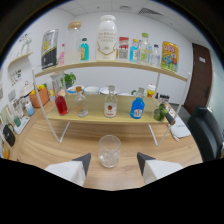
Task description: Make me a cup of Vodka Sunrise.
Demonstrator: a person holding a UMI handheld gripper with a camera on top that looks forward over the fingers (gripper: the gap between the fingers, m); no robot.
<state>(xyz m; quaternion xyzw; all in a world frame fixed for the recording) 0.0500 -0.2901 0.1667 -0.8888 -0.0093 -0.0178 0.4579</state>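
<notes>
A clear empty glass (pixel 109 150) stands on the wooden table (pixel 45 145), just ahead of my gripper (pixel 113 163) and in line with the gap between its fingers. The two dark fingertips (pixel 83 162) are spread wide apart and hold nothing. Beyond the glass, on the lower wooden shelf (pixel 120 119), stand a bottle of red liquid (pixel 61 103), a clear bottle (pixel 81 104), a clear bottle with a red label (pixel 110 106) and a blue bottle (pixel 137 107).
The upper shelf (pixel 115 64) carries a large white bottle (pixel 107 38), jars, cans and small bottles. Green fruit (pixel 160 113) lies at the lower shelf's right end. White plates (pixel 91 90) sit behind the bottles. A dark chair (pixel 206 131) stands at the right.
</notes>
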